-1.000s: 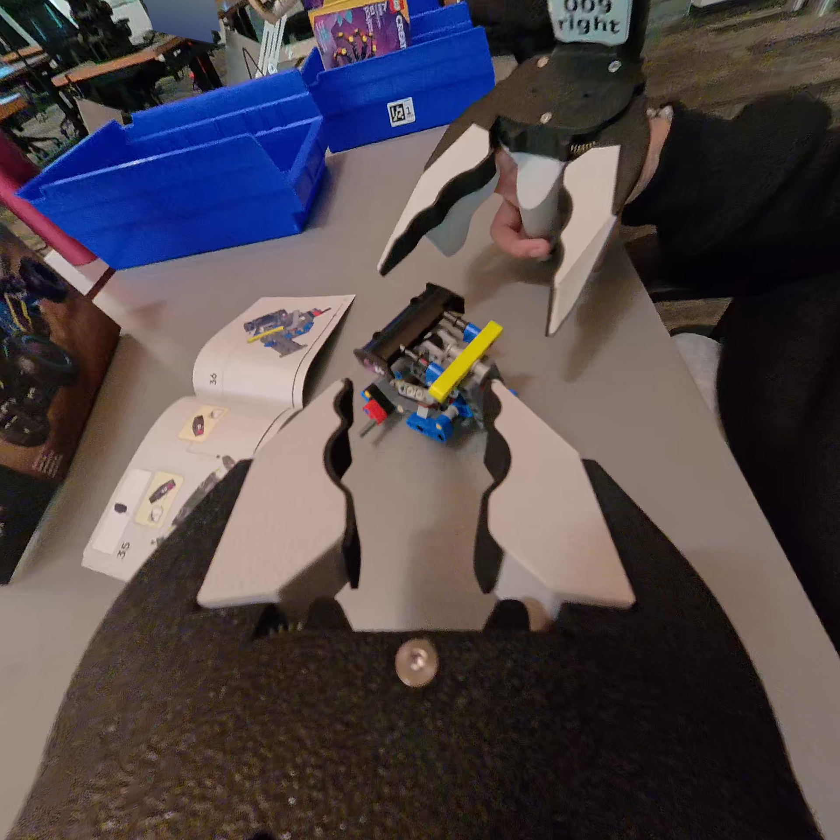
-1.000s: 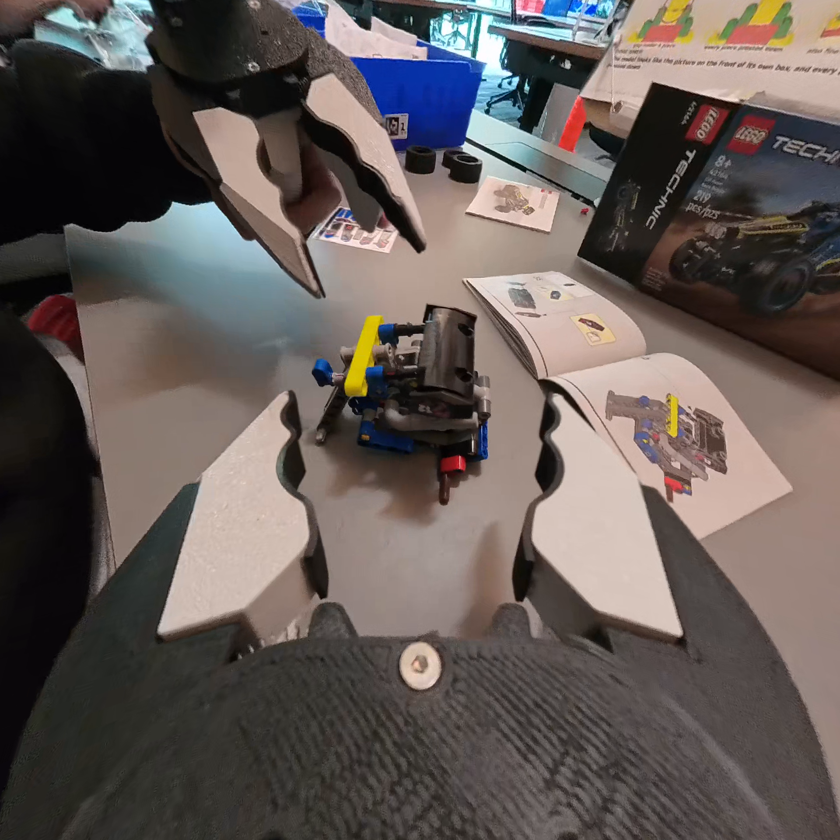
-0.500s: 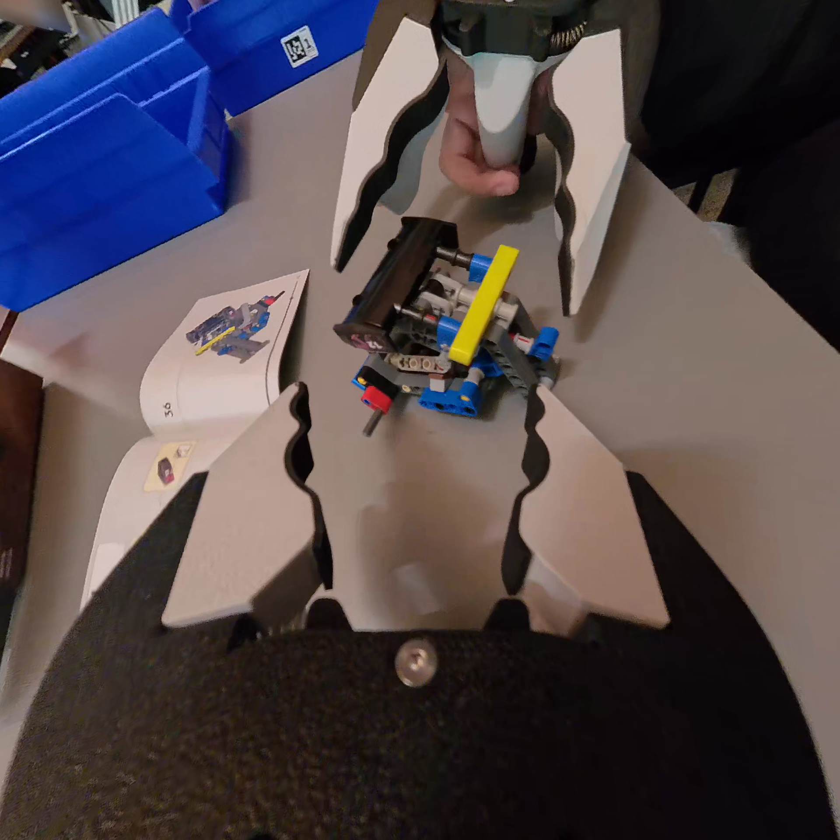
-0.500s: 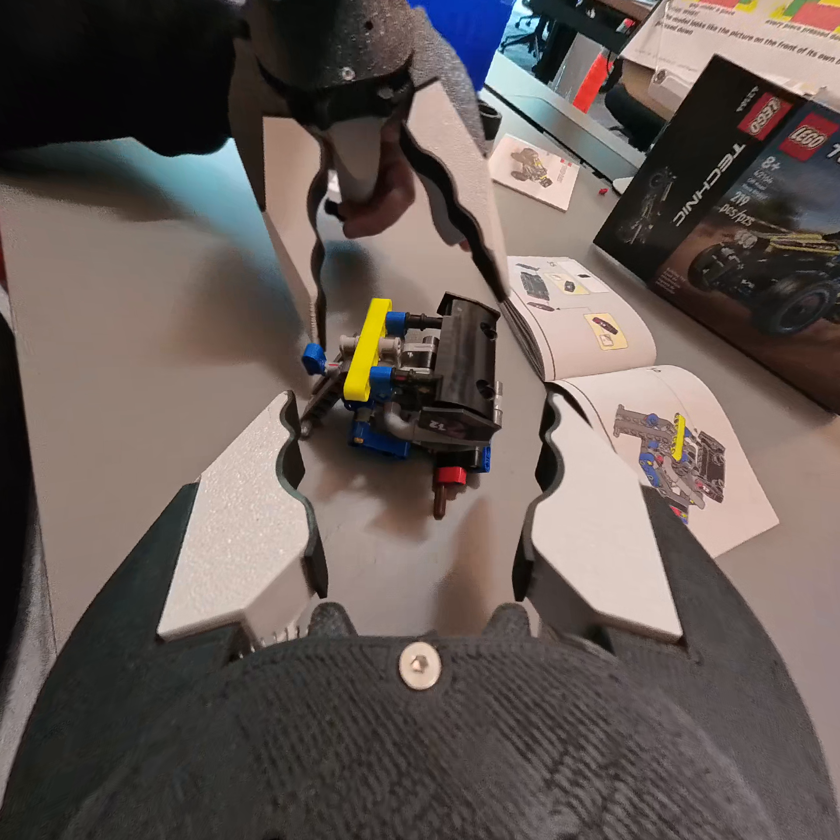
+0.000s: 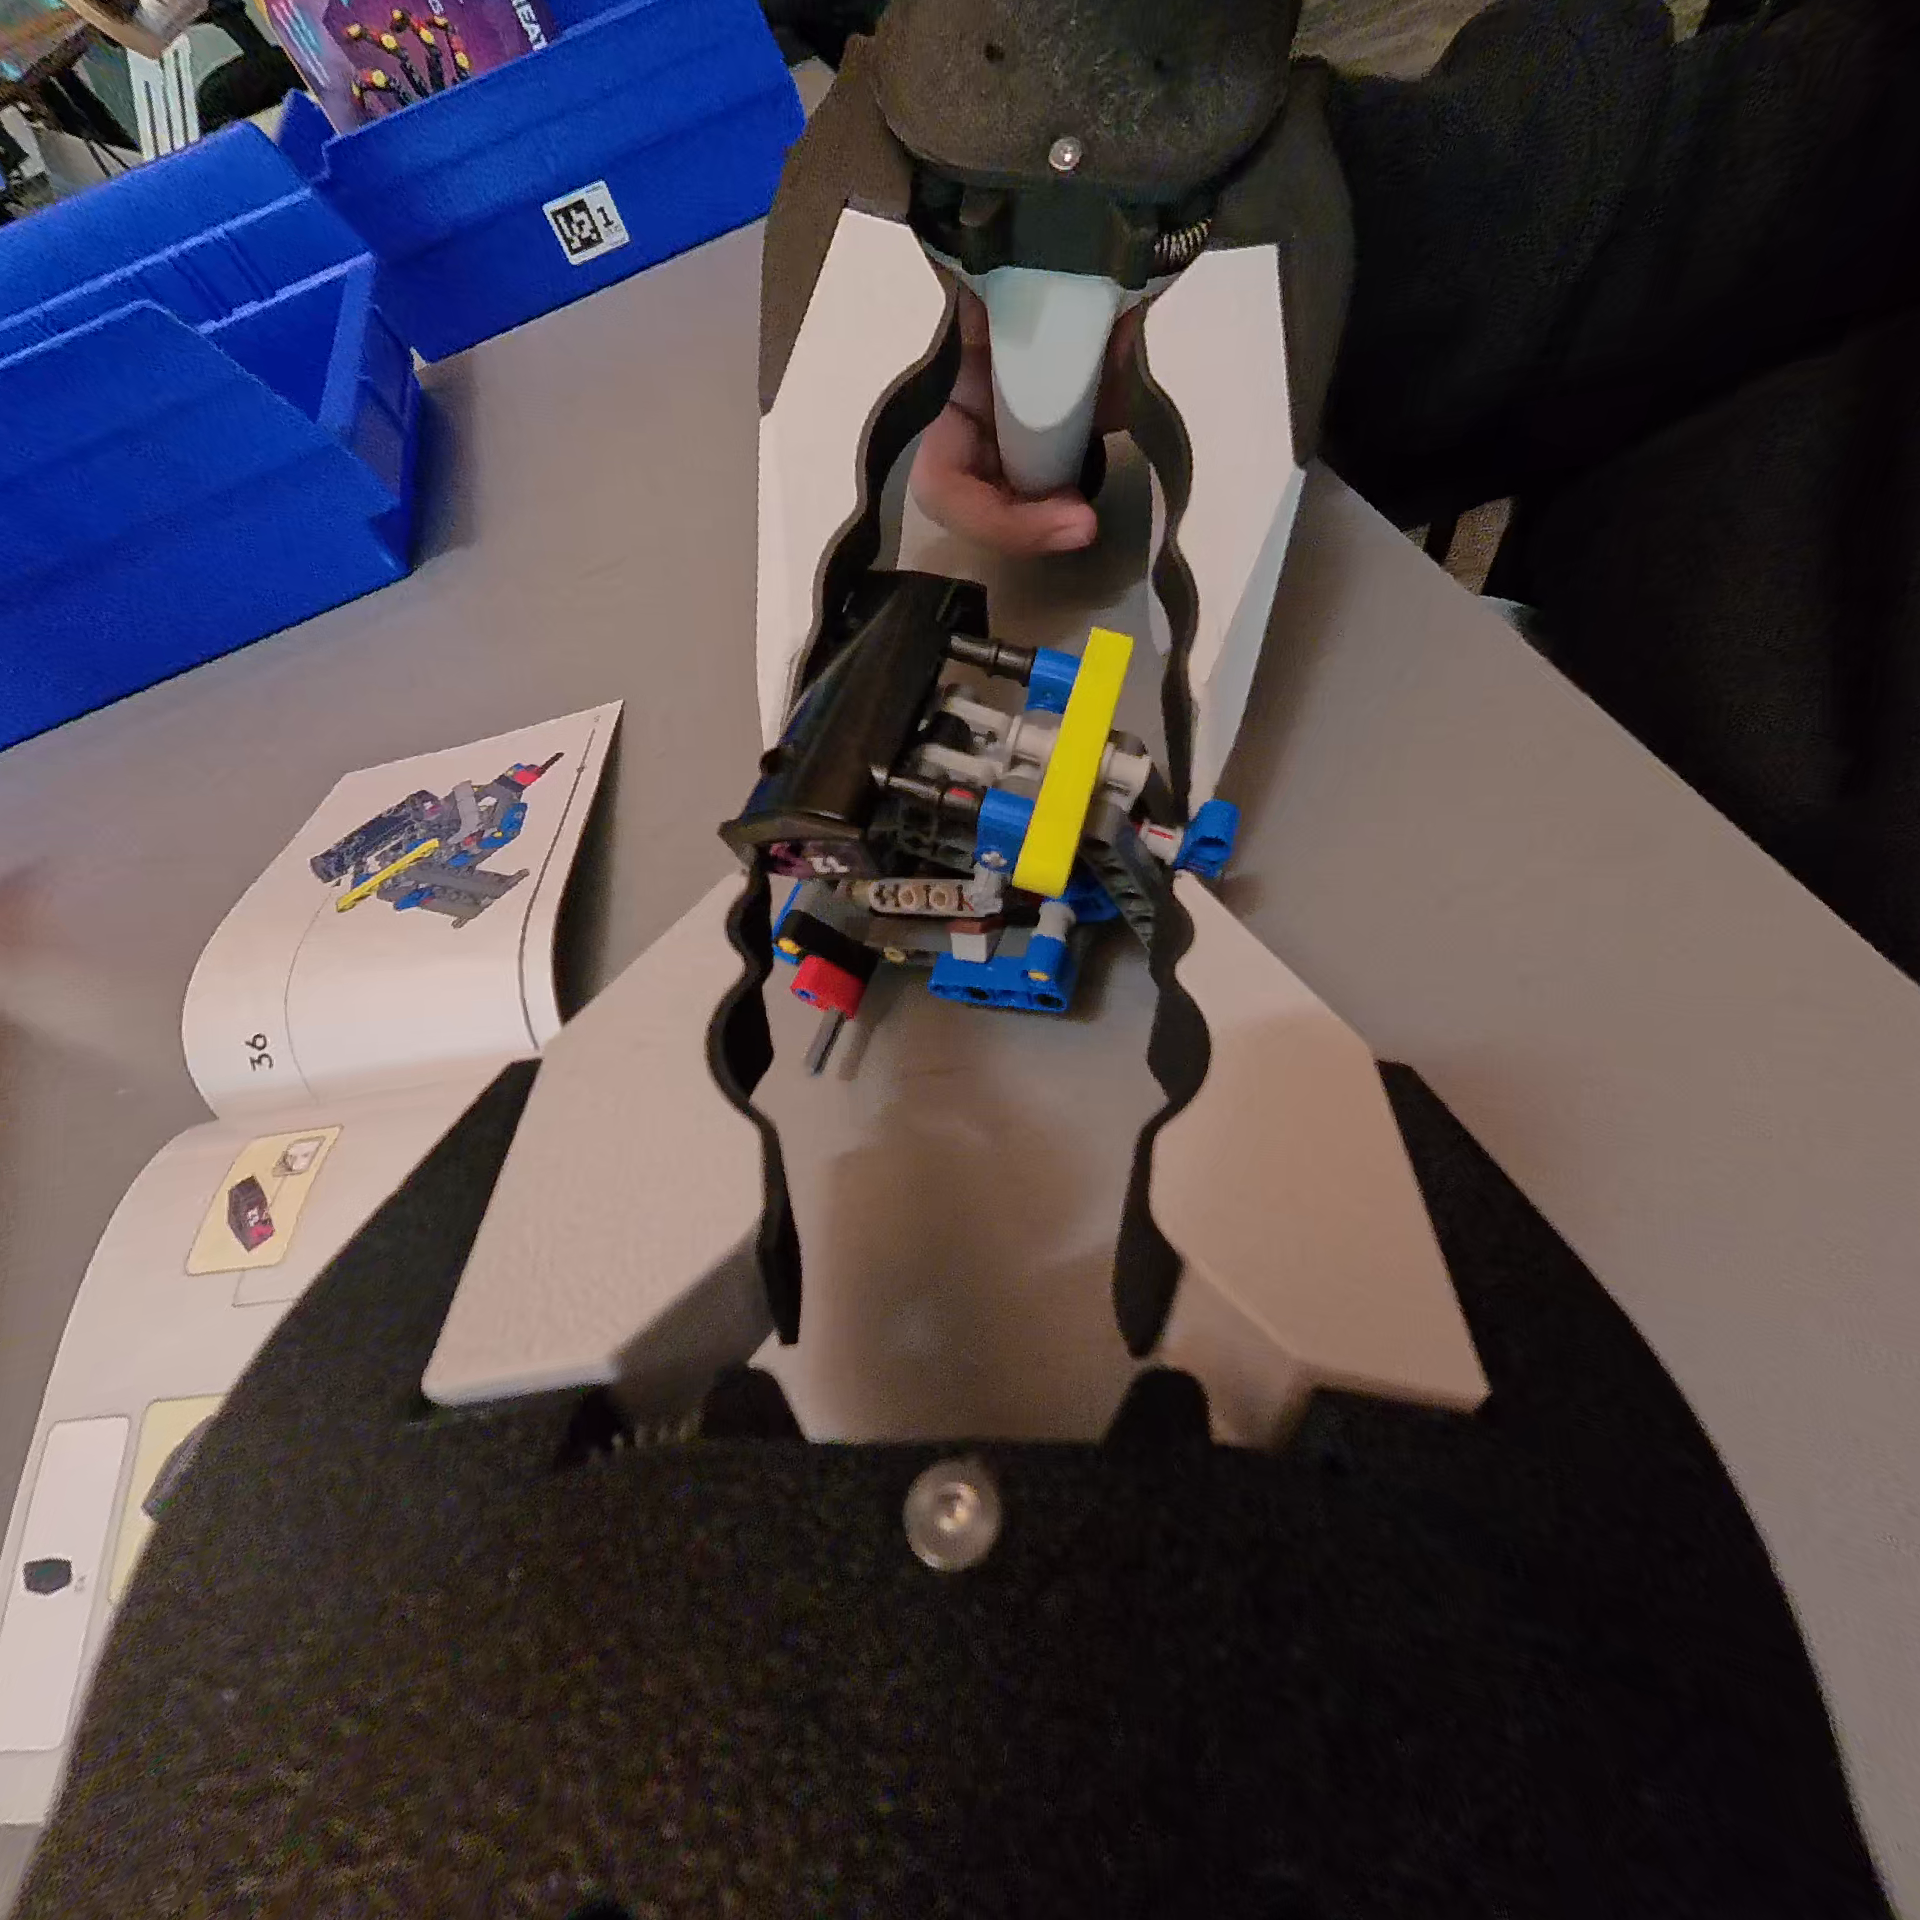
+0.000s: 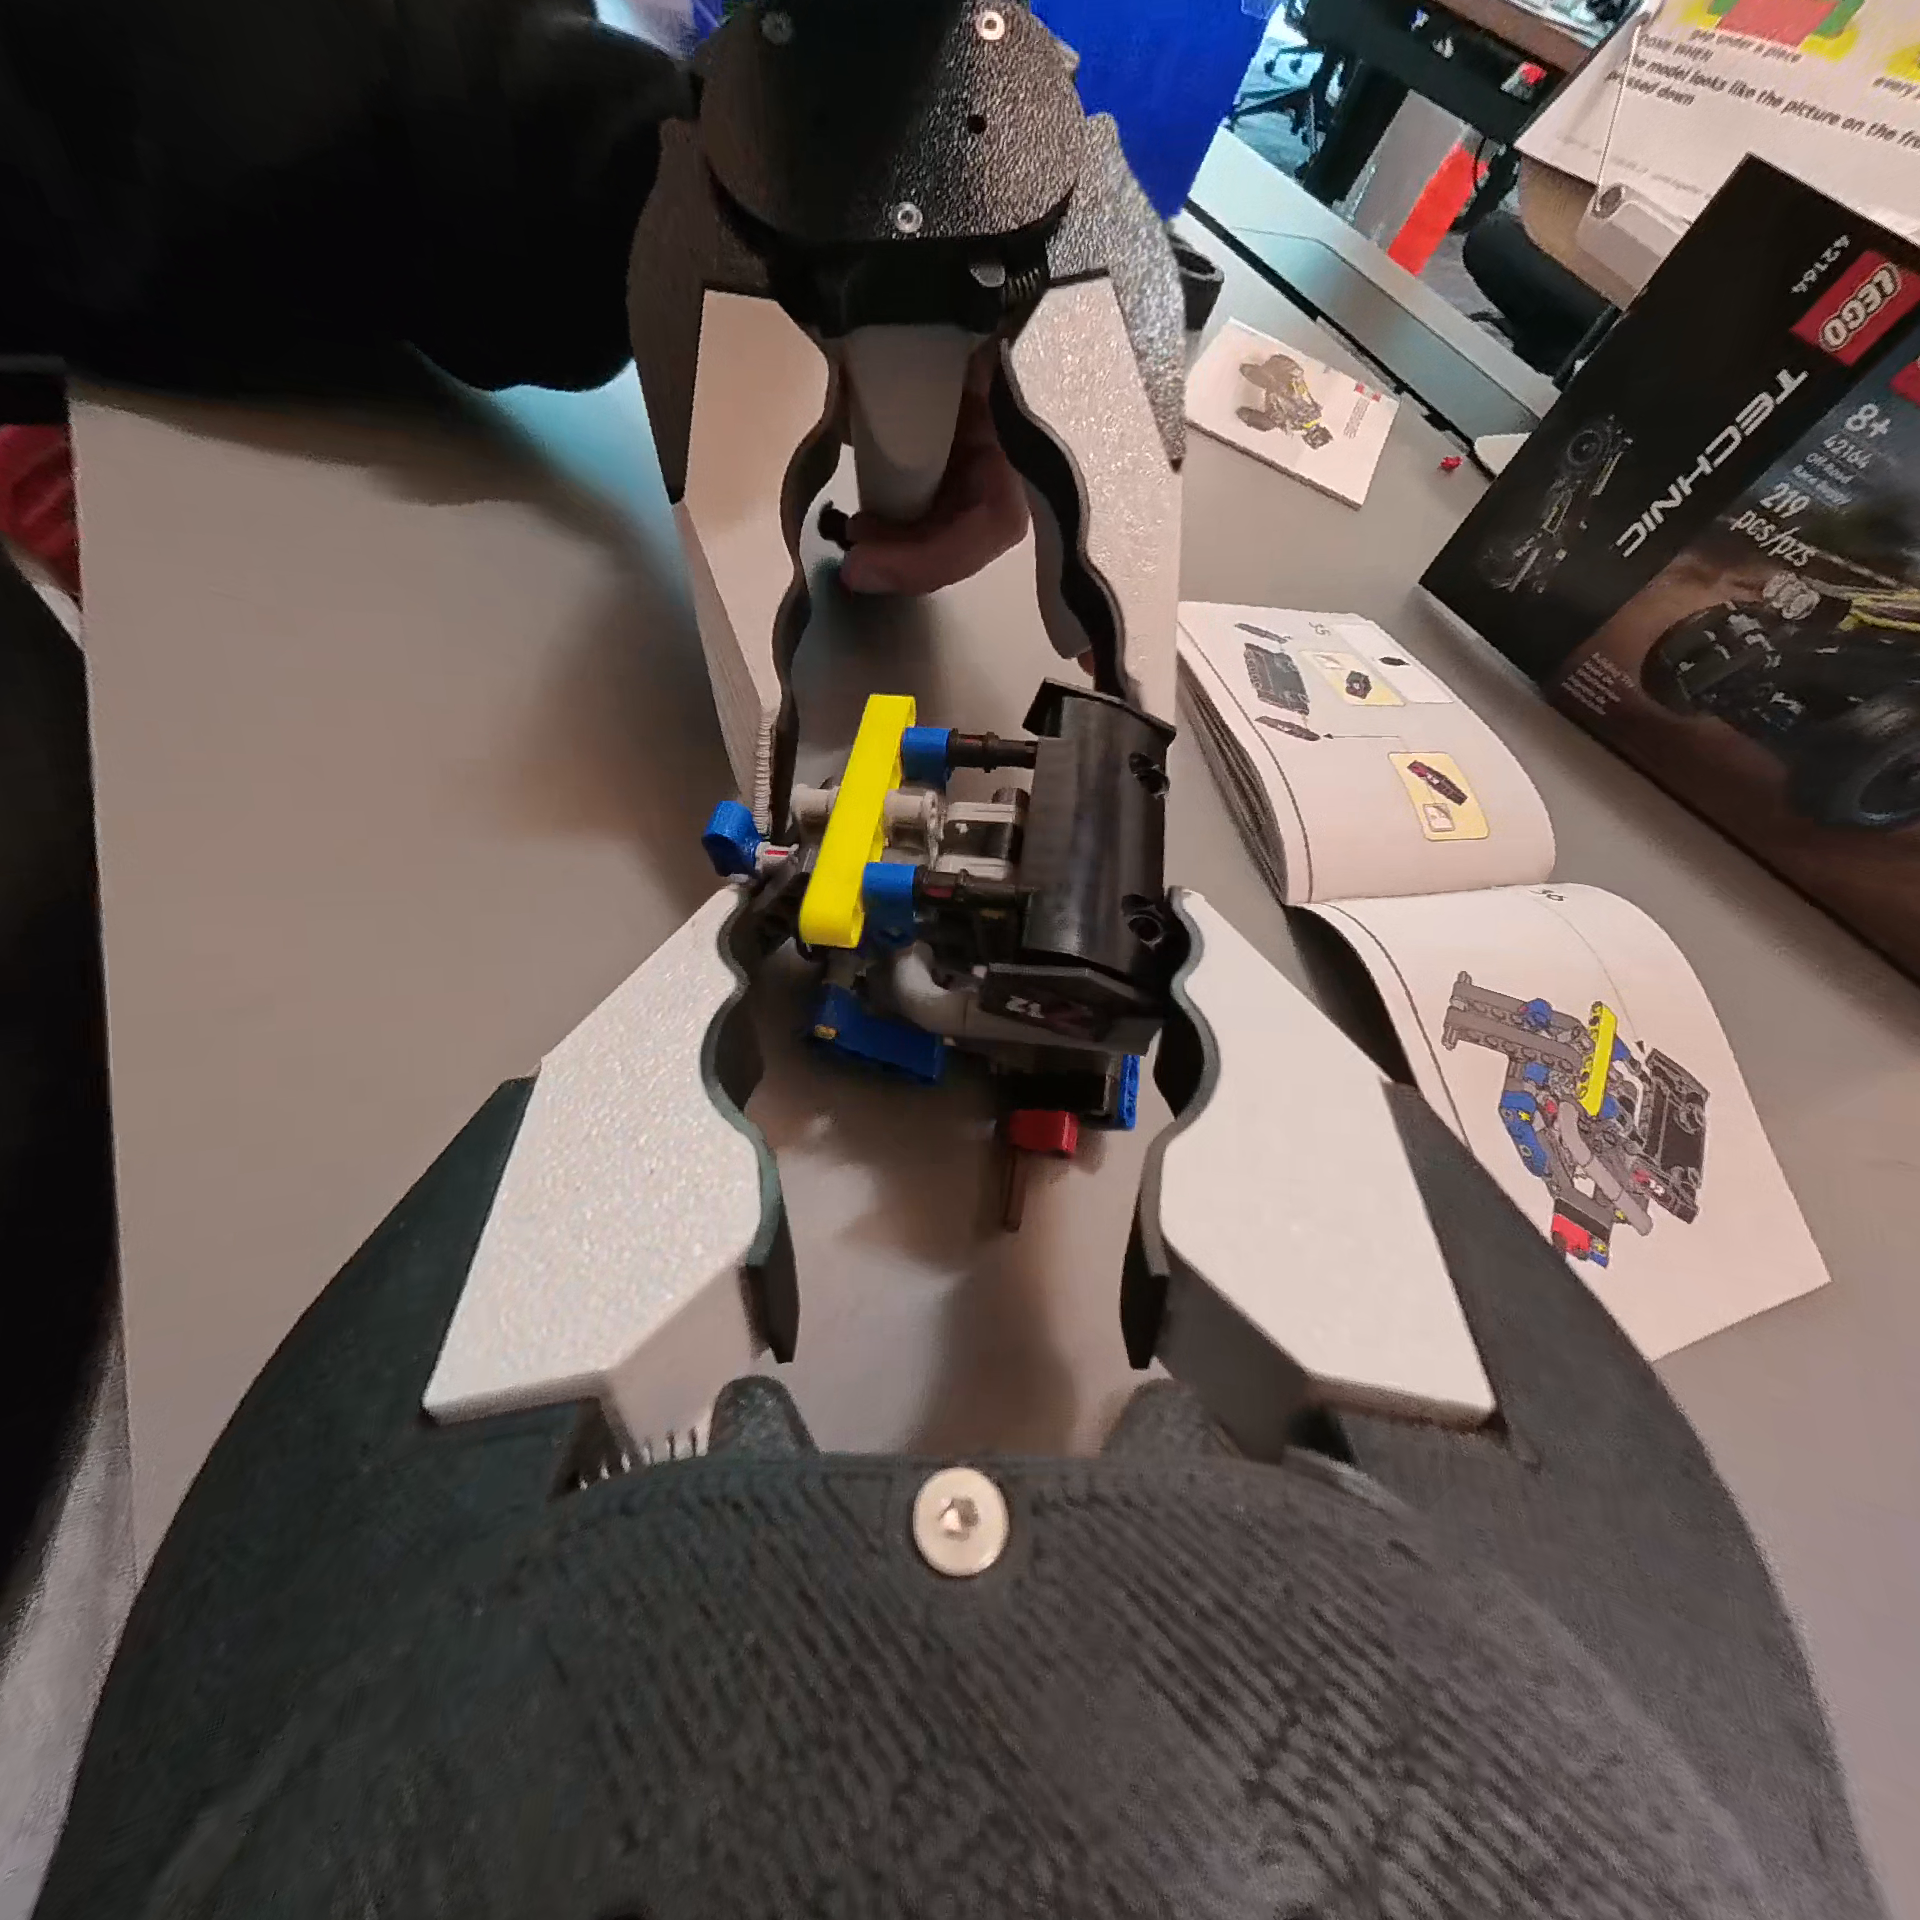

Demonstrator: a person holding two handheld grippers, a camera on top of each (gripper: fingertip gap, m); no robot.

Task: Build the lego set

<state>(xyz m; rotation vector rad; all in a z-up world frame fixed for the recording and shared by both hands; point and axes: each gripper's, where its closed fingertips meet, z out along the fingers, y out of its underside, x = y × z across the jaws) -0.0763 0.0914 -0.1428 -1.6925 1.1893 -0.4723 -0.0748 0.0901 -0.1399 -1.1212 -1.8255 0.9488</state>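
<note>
Since half a second ago, left gripper (image 5: pixel 956 894) and right gripper (image 6: pixel 956 914) have closed onto the model (image 5: pixel 935 790) from opposite ends; keep your squeezes even.

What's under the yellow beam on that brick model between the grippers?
Under the yellow beam sit two blue connectors on black axles, grey pins, then a blue base block on the grey table. The model's underside and inner frame are covered.
</note>
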